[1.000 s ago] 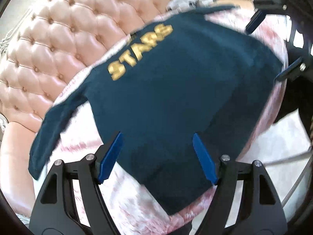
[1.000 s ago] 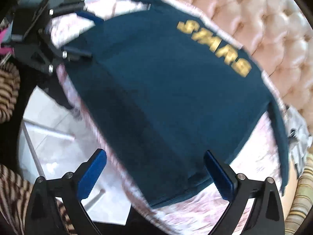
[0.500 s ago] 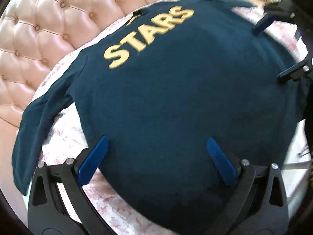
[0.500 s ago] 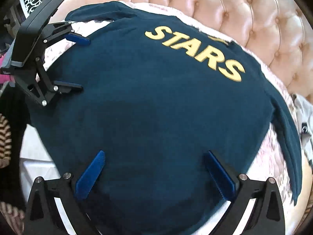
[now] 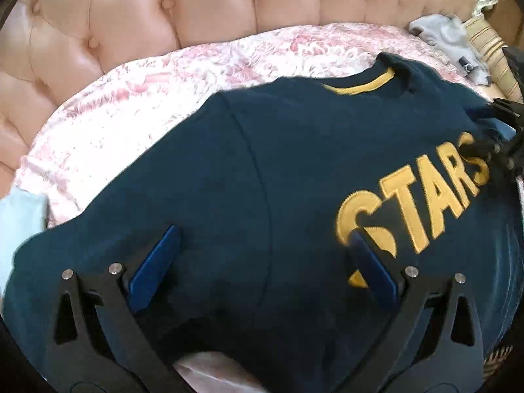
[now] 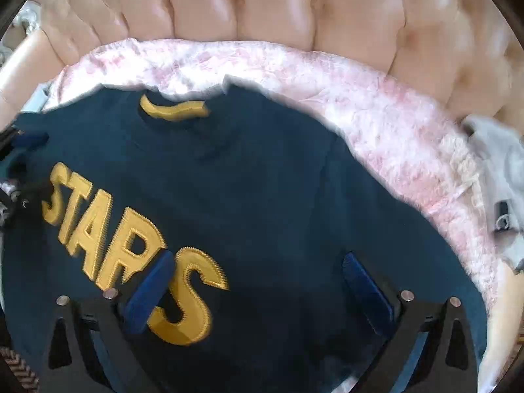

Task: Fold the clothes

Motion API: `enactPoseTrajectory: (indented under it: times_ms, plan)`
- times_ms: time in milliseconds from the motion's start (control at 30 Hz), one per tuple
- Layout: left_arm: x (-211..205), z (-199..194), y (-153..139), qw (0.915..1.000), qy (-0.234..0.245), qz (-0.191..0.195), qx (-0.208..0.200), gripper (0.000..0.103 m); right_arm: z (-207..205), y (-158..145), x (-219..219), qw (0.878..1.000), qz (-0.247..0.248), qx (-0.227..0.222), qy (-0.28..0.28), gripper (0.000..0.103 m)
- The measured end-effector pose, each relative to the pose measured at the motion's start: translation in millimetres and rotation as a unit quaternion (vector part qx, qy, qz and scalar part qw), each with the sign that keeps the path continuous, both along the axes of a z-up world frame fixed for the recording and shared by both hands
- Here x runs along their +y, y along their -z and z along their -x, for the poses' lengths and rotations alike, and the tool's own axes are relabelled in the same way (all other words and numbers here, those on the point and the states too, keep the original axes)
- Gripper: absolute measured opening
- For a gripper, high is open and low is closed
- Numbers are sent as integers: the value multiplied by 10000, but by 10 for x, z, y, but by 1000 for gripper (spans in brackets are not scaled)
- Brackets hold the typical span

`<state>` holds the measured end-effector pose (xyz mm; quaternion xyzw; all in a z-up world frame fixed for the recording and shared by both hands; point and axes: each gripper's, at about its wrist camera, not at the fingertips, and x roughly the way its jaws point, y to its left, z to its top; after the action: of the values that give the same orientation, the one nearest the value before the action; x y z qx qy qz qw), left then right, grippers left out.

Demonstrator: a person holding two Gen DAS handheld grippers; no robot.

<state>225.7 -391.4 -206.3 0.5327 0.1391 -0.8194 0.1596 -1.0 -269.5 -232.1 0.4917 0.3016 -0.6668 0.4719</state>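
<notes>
A navy sweatshirt [image 5: 278,170] with gold STARS lettering [image 5: 425,203] lies spread flat, front up, on a pink floral cover [image 5: 163,91], its gold-lined collar [image 6: 173,111] toward the sofa back. My left gripper [image 5: 263,232] hovers open over the left shoulder and sleeve seam, with only flat cloth under its blue pads. My right gripper [image 6: 258,257] is open over the right chest, its left pad [image 6: 150,291] across the final S. Each gripper shows at the other view's edge: the right gripper [image 5: 504,131] and the left gripper [image 6: 13,150].
A tufted pink sofa back [image 5: 147,23] rises behind the cover. A grey garment [image 6: 501,170] lies at the right end beside a striped cushion [image 5: 491,42]. A pale blue cloth [image 5: 19,216] shows at the left edge.
Both grippers have travelled from the sweatshirt's hem up to its chest and shoulders, rolling as they went. The left jaws have spread wider. The sweatshirt has stayed flat.
</notes>
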Motion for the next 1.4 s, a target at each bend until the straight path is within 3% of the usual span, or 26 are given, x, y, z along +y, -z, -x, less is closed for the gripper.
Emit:
enactPoseTrajectory:
  times_ms: [133,233,300,400,467,533,633,700,767,833,900,1000,1100,1200,1267,1333,1400]
  plan:
    - [-39,-127,-210,9990,-7,-19,450,102,122,-172,64,9992,350,-164,135,103]
    - [-81,-11,-349,9967,-93,-6,806,102,107,-273,-132,9976,647,-167,172,103]
    - [-136,108,-241,9983,-74,4,585,102,30,-278,-320,9980,622,0,70,103]
    - [-168,259,131,10000,-29,20,-24,102,-80,-54,-631,9987,26,464,-219,103]
    - [-68,233,151,9986,172,506,2,102,-53,-10,-698,9977,-65,641,-200,103]
    - [-21,220,171,9973,269,676,-37,102,106,-33,-682,9961,-89,840,242,103]
    - [-30,226,182,9975,252,660,25,102,310,-104,-567,9959,207,409,776,103]
    - [-17,237,191,9972,259,700,19,102,233,-123,-553,9973,337,270,594,103]
    - [-17,205,174,9970,262,733,14,102,41,-62,-634,9988,140,456,133,103]
    - [-15,203,161,9970,258,732,20,102,-104,52,-715,9955,-113,921,-184,103]
    - [-8,189,156,9971,258,716,33,102,103,79,-699,9964,-67,727,443,103]
    - [-5,186,162,9969,280,735,59,102,352,18,-537,9924,364,72,1172,103]
    - [18,185,171,9962,293,817,53,102,170,-70,-514,9956,478,144,792,103]
    - [28,187,176,9960,289,850,33,102,-19,51,-598,9991,208,269,246,103]
    - [21,183,177,9961,282,836,54,102,33,86,-548,9989,168,197,381,103]
    - [19,180,178,9961,281,831,71,102,199,-17,-416,9942,429,-95,982,103]
    - [25,180,180,9960,284,849,69,102,205,-187,-248,9887,901,-419,1119,103]
